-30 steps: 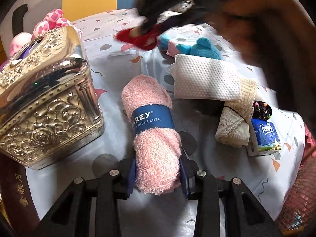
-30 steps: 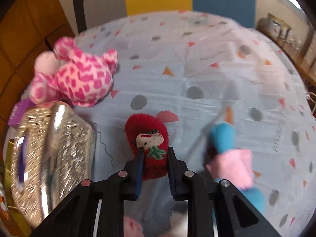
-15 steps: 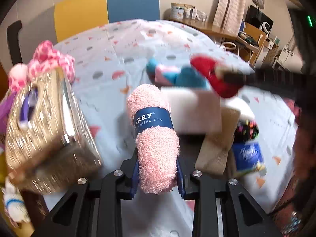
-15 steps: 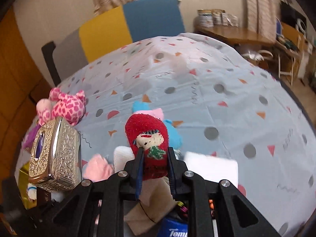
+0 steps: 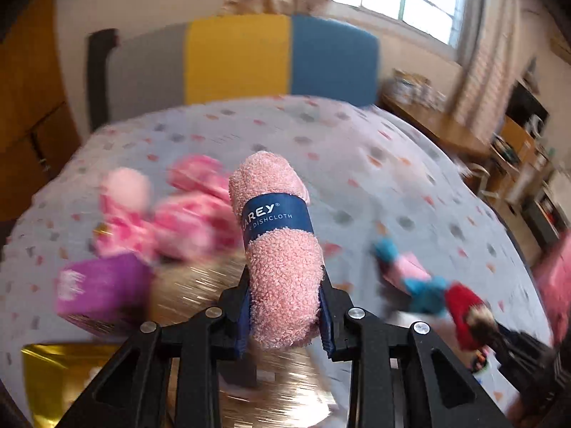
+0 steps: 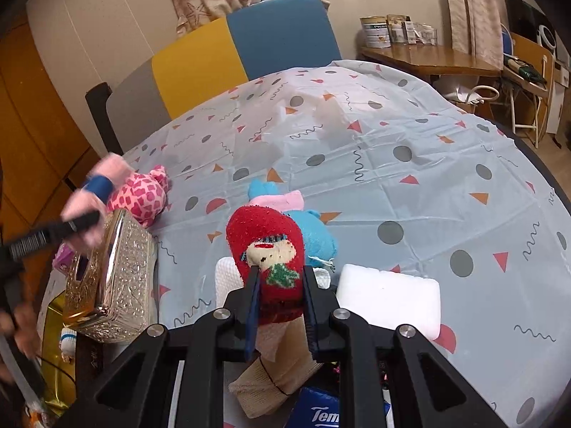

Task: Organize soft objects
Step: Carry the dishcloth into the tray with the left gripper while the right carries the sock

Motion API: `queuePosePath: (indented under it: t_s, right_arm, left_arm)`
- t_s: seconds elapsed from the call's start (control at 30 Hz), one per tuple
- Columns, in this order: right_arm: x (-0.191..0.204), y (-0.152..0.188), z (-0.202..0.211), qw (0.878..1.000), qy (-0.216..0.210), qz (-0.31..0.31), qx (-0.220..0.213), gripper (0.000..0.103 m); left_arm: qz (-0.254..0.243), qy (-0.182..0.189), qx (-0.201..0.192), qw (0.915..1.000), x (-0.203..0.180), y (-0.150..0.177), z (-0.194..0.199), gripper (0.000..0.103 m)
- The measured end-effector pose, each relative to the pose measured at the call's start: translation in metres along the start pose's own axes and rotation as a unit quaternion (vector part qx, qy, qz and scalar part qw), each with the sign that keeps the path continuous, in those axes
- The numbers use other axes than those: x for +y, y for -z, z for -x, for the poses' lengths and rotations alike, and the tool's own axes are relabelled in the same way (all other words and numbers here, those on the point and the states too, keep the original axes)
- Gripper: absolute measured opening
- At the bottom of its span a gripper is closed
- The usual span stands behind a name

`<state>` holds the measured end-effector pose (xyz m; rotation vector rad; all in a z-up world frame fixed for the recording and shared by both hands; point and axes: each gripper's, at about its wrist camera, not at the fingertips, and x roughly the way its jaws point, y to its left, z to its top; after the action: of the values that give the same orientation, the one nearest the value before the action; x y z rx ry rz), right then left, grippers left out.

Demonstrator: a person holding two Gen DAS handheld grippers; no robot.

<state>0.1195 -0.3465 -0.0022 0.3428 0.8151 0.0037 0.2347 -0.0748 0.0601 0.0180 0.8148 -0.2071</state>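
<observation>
**So far: two soft items lifted, nothing yet put down**

Currently both of my tongs are loaded and off the tabletop. Left tongs [image 5: 285, 315]: narrowed onto the rolled pink dishcloth [image 5: 278, 246], pads pressing its lower half from both sides; the roll with its blue paper band sticks up and away from me. The jaws have just been closing a little further on it, and the roll sits squeezed between them. Left view is smeared, so detail below is poor. The roll hangs above the ornate gold tissue box [image 6: 114, 274], which stands near the tabletop's left edge.

Right tongs [image 6: 280, 297]: nearly closed on the red knitted doll sock [image 6: 266, 246], gripped at its lower part, held above the pile at the near edge of the tabletop.

Left lying on the tabletop [image 6: 392, 149], as far as I can see:
- blue and pink plush [image 6: 299, 221], just behind the red sock, toward the middle;
- white sponge block [image 6: 389, 299], near edge, right of my right tongs;
- white textured cloth [image 6: 226, 278] and beige bandage roll [image 6: 271, 381], near edge, partly hidden beneath the right tongs;
- pink spotted plush [image 6: 142, 196], left edge, touching or just behind the gold box.

Judgement: early stage. No sorted group or destination container is identifiable to me. Both held items need placing, then at least five more pieces to move.
</observation>
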Motion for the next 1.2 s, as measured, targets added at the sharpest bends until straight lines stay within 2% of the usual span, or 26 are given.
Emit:
queuePosePath:
  t_s: [0.2, 0.33, 0.5, 0.6, 0.83, 1.2]
  right_arm:
    - [0.008, 0.003, -0.003, 1.000, 0.005, 0.017, 0.006, 0.020]
    - [0.012, 0.005, -0.005, 1.000, 0.007, 0.029, 0.009, 0.020]
    - [0.018, 0.008, -0.007, 0.999, 0.010, 0.046, 0.012, 0.020]
    - [0.020, 0.009, -0.009, 0.998, 0.013, 0.055, 0.015, 0.020]
    - [0.025, 0.013, -0.015, 0.997, 0.026, 0.073, 0.024, 0.020]
    - [0.033, 0.020, -0.027, 0.993, 0.052, 0.101, 0.042, 0.020]
  left_arm:
    - [0.045, -0.058, -0.016, 0.9972, 0.082, 0.004, 0.019, 0.031]
    - [0.069, -0.086, -0.007, 0.9939, 0.127, 0.032, 0.030, 0.031]
    - [0.102, -0.102, 0.008, 0.9895, 0.166, 0.074, 0.045, 0.031]
    - [0.115, -0.101, 0.013, 0.9881, 0.178, 0.104, 0.060, 0.031]
    - [0.118, -0.099, 0.021, 0.9878, 0.179, 0.176, 0.092, 0.031]
    - [0.141, -0.154, 0.033, 0.9774, 0.196, 0.245, 0.111, 0.032]
